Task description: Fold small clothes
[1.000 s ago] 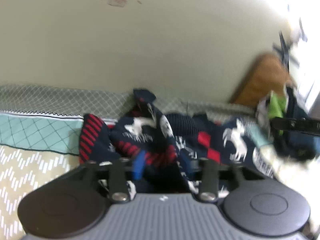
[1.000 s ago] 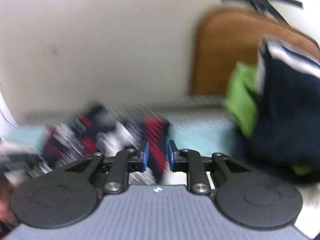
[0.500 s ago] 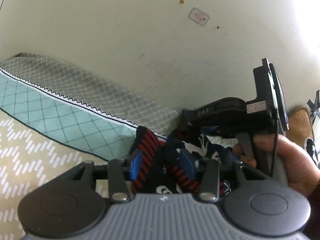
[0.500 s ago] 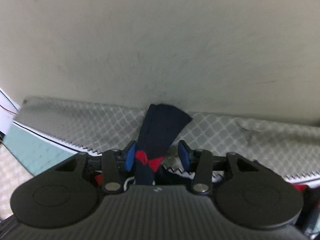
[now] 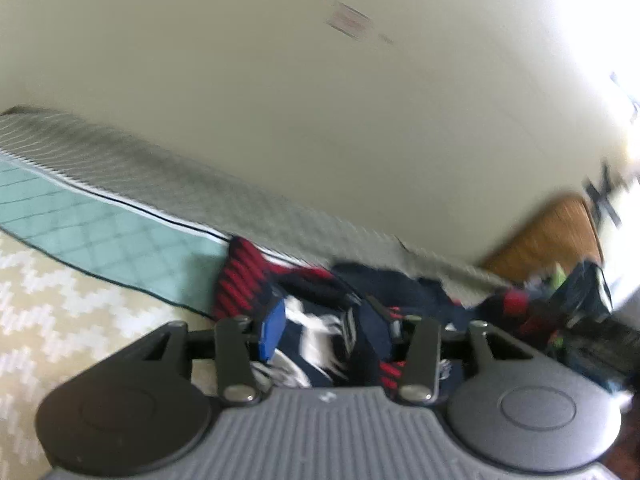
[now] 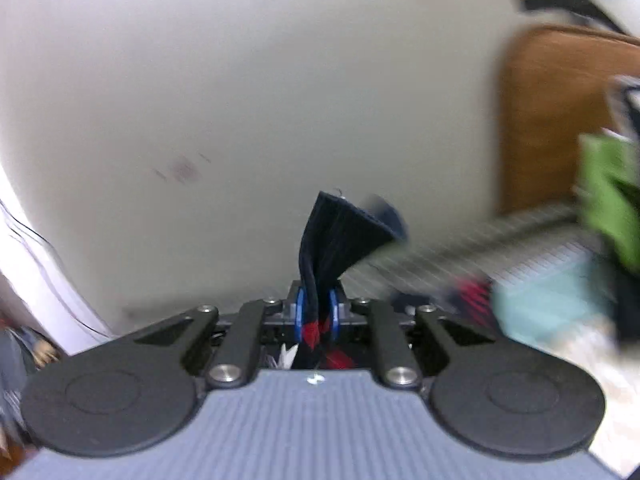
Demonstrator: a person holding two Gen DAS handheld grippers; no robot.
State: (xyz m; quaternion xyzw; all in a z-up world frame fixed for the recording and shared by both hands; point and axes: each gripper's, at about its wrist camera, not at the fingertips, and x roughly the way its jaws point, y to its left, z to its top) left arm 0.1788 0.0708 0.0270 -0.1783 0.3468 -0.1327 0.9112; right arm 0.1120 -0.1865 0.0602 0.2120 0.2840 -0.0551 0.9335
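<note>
A small navy sweater [image 5: 316, 332] with red stripes and white reindeer lies crumpled on the bed. My left gripper [image 5: 332, 328] is open, its blue pads on either side of bunched sweater fabric. My right gripper [image 6: 316, 312] is shut on a navy ribbed cuff of the sweater [image 6: 340, 232], which sticks up above the pads, lifted off the bed. Both views are blurred by motion.
The bedspread [image 5: 88, 248] has teal, grey and beige patterned bands and runs along a pale wall [image 5: 320, 100]. A brown headboard [image 6: 560, 120] stands at the right, with a pile of green and navy clothes [image 6: 608, 200] in front of it.
My right gripper has closed on the navy cuff and lifted it, swinging right. My left gripper has stayed open around the sweater while its view shifted.
</note>
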